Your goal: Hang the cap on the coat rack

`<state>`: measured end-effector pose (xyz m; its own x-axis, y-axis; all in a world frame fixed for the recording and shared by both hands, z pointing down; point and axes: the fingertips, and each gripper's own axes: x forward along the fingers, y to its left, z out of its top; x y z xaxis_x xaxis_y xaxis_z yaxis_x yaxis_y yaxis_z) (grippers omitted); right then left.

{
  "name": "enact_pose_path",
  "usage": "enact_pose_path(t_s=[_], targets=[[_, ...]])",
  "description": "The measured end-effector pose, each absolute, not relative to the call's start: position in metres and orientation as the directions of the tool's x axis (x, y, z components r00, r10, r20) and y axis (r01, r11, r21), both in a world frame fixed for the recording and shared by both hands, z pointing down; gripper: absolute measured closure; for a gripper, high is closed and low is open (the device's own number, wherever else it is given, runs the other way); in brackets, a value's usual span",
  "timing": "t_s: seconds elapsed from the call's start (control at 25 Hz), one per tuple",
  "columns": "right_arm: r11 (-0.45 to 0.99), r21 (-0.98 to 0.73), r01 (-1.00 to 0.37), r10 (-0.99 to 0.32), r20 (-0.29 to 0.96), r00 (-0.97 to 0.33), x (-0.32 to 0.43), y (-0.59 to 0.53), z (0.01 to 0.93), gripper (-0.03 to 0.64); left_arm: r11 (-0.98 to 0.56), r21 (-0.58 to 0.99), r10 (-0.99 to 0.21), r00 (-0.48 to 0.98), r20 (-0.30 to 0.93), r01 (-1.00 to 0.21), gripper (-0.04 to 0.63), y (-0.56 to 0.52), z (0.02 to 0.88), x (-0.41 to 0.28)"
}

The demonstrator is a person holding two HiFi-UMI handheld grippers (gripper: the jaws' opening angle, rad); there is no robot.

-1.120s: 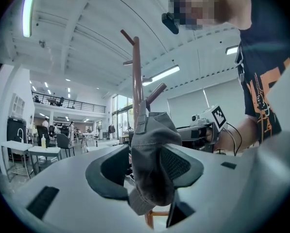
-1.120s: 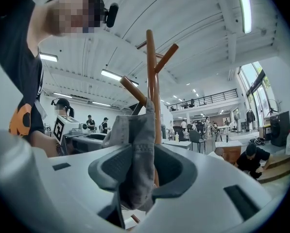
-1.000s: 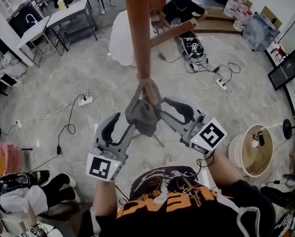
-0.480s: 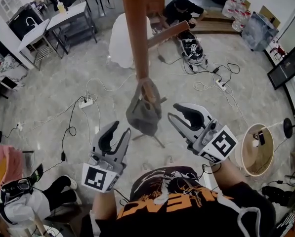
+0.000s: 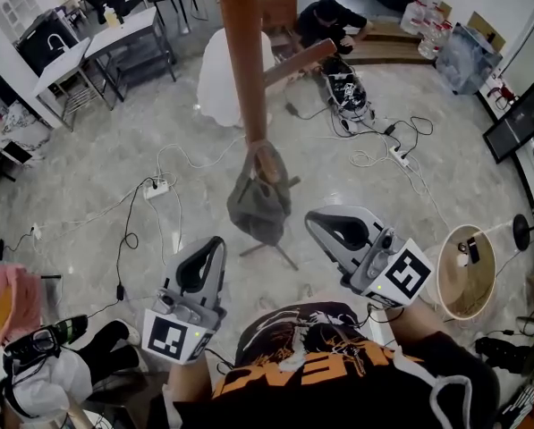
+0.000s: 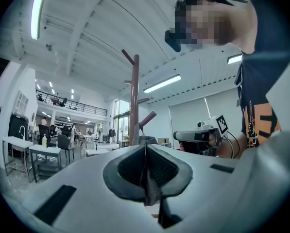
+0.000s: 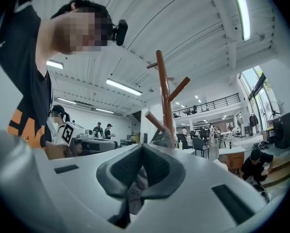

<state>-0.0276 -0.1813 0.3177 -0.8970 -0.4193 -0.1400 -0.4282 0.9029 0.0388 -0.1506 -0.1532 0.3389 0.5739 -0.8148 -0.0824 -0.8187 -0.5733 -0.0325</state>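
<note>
Cap's place: the grey cap (image 5: 259,206) hangs off a short lower peg (image 5: 268,161) of the wooden coat rack (image 5: 241,61), at the centre of the head view.
Cap's long axis: it droops from the peg toward the lower frame, crown lowest.
Left gripper: the left gripper (image 5: 211,245) sits lower left of the cap, apart from it. Its jaws have just been closing and now meet with nothing between them.
Right gripper: the right gripper (image 5: 315,222) sits lower right of the cap and is also clear of it. Its jaws have likewise just closed on nothing.
Bearing: the cap lies ahead of and between the two tips, toward the upper frame.
Nearer hand: neither plainly; both stand just beside it.
Judgement: the hanging looks done, so any coming move is probably a retreat toward the lower frame.
</note>
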Motion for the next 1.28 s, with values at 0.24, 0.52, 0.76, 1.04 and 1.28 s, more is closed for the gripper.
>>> enact_pose_path(t_s=[0.24, 0.52, 0.76, 1.04, 1.28], targets=[[0.905, 0.042, -0.423, -0.416, -0.12, -0.902, -0.032, -0.168, 0.317, 0.603, -0.574, -0.047, -0.813, 0.576, -0.083, -0.817, 0.572, -0.149, 0.336, -0.151], [0.888, 0.052, -0.457, -0.449, -0.112, -0.886, -0.029, -0.177, 0.317, 0.603, -0.58, -0.044, -0.809, 0.582, -0.082, -0.813, 0.572, -0.147, 0.338, -0.15], [0.881, 0.058, -0.47, -0.463, -0.104, -0.88, -0.032, -0.178, 0.319, 0.603, -0.586, -0.041, -0.807, 0.588, -0.059, -0.809, 0.572, -0.149, 0.342, -0.148], [0.886, 0.077, -0.458, -0.451, -0.093, -0.888, -0.029, -0.178, 0.322, 0.603, -0.582, -0.034, -0.811, 0.583, -0.053, -0.812, 0.572, -0.149, 0.347, -0.147], [0.886, 0.088, -0.456, -0.45, -0.085, -0.889, -0.038, -0.182, 0.321, 0.603, -0.585, -0.028, -0.809, 0.586, -0.049, -0.81, 0.572, -0.153, 0.348, -0.155]])
